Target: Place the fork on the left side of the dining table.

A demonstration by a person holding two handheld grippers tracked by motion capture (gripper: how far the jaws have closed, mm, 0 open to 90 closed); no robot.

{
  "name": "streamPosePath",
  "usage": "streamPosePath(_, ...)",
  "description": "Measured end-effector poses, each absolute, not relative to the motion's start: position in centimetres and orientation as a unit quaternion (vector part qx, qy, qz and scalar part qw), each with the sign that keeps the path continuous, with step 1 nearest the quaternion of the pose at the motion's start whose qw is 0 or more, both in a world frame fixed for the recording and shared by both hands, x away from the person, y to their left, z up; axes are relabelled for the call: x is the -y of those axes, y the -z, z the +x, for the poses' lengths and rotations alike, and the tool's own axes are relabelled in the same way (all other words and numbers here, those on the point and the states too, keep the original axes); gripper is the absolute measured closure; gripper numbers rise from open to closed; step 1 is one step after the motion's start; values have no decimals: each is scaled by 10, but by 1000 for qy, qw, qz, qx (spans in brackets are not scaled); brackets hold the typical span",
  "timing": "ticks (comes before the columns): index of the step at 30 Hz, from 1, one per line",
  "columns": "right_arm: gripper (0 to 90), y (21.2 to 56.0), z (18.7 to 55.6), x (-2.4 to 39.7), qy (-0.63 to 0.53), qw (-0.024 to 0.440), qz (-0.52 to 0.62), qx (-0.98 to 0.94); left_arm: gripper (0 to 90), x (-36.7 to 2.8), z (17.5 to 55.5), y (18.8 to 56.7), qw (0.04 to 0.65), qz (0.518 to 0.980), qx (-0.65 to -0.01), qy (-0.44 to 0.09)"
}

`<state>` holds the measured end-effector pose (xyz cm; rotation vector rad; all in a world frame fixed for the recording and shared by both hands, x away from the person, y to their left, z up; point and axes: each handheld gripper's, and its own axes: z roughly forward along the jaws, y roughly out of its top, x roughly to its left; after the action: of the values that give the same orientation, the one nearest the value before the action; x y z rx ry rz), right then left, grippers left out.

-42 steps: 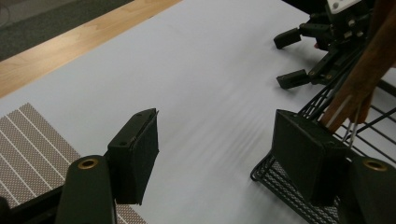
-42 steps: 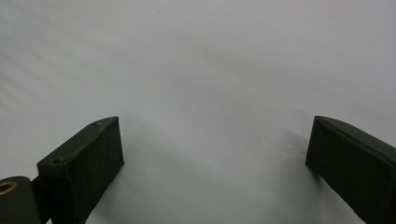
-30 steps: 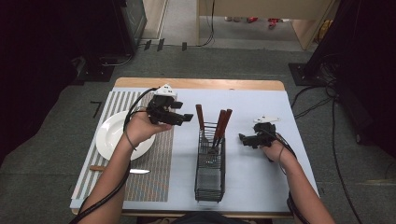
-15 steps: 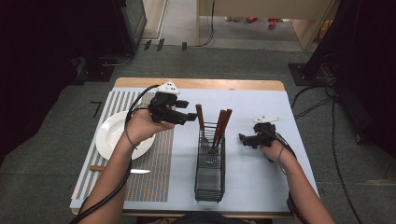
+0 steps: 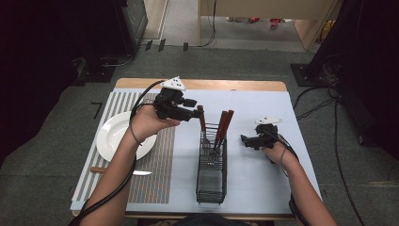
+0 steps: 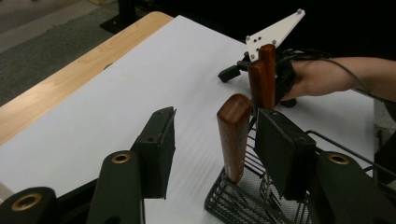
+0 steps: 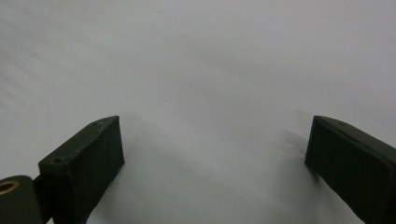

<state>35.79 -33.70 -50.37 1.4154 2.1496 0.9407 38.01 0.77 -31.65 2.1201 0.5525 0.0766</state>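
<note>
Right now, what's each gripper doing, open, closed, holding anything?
Left gripper: open, jaws either side of a wooden handle in the wire basket, not clamped.
Right gripper: open, empty, over the white mat.

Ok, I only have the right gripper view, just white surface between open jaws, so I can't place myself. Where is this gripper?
Observer: The right gripper is over the white mat, right of a wire cutlery basket and apart from it.
Operator: What's in the basket?
Observer: Three wooden-handled utensils stand at its far end.
Operator: And the left gripper?
Observer: The left gripper is open, jaws either side of the leftmost wooden handle.
</note>
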Motion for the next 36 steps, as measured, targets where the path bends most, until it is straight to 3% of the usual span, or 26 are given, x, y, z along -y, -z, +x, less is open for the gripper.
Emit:
streamPosePath(4, 39, 504, 358, 337, -336, 199, 506, -769, 506, -3, 385, 317, 454, 859, -236, -13)
streamPosePath(7, 39, 504, 358, 337, -336, 199, 506, -769, 620, 0, 386, 317, 455, 860, -231, -6)
streamPosePath(13, 39, 504, 358, 337, -337, 200, 505, -769, 735, 1, 382, 317, 465, 859, -214, -10)
streamPosePath(36, 39, 504, 358, 337, -336, 199, 506, -769, 777, -11, 367, 289, 502, 835, -226, -10)
